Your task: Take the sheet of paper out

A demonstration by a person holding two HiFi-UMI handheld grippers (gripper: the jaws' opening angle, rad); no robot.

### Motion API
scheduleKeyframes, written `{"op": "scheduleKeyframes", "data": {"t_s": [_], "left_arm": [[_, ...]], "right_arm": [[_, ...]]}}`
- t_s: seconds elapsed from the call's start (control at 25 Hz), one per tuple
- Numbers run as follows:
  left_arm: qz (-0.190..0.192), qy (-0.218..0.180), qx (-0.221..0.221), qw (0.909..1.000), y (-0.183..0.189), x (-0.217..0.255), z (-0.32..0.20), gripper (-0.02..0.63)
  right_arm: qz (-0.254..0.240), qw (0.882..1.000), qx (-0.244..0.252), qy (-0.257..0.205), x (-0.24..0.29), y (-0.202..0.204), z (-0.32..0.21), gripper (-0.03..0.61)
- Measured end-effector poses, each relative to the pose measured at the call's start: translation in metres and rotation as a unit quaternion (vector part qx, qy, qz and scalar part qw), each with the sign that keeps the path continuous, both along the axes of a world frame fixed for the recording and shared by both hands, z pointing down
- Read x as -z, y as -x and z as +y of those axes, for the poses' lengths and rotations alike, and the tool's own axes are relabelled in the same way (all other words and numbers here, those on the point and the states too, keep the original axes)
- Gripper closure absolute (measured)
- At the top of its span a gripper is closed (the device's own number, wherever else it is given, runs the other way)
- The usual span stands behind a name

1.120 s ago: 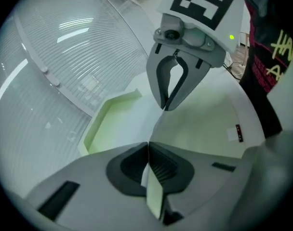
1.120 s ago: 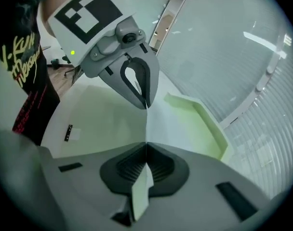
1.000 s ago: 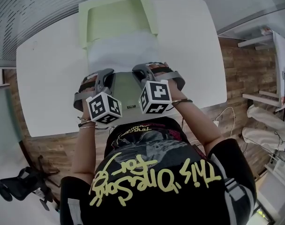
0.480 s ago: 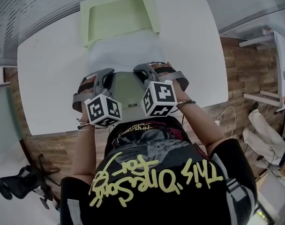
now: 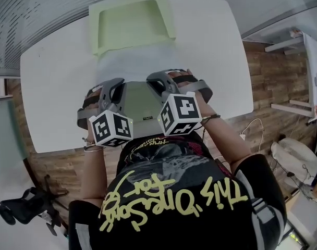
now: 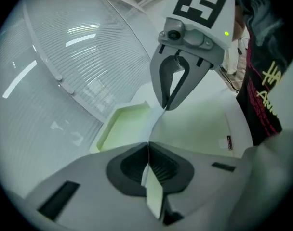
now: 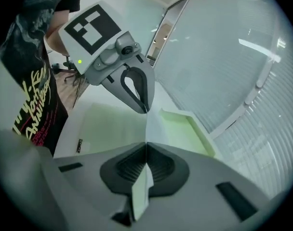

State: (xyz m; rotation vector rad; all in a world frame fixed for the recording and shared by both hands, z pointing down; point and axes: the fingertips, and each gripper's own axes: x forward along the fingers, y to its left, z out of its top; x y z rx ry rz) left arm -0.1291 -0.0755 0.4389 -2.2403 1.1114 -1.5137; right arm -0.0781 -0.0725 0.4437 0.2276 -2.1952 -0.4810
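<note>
white table (image 5: 54, 87) is carrying a pale green tray (image 5: 170, 20); left gripper (image 6: 147, 148) and right gripper (image 7: 145, 150) are each clamping tight on the sheet of paper (image 5: 133, 66), holding it just beside that tray.

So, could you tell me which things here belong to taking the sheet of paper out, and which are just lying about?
Part of the job:
- sheet of paper
- left gripper and right gripper, both shut on its near edge
- green tray at its far end

Just lying about:
- white table
- black office chair
- cables on the floor
</note>
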Motion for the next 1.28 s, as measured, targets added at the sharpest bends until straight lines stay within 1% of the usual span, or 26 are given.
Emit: {"op": "scheduleKeyframes", "data": {"t_s": [0.8,1.12,1.28], "left_arm": [[-0.006,-0.063,0.003,0.9980,0.003,0.055,-0.006,0.607],[0.006,-0.087,0.008,0.9962,0.004,0.073,-0.010,0.607],[0.010,-0.105,0.012,0.9943,0.001,0.084,-0.010,0.607]], "right_arm": [[-0.051,0.996,-0.009,-0.073,0.067,0.004,-0.012,0.569],[-0.071,0.993,-0.011,-0.097,0.094,0.007,-0.018,0.569],[-0.079,0.991,-0.012,-0.110,0.106,0.005,-0.019,0.569]]}}
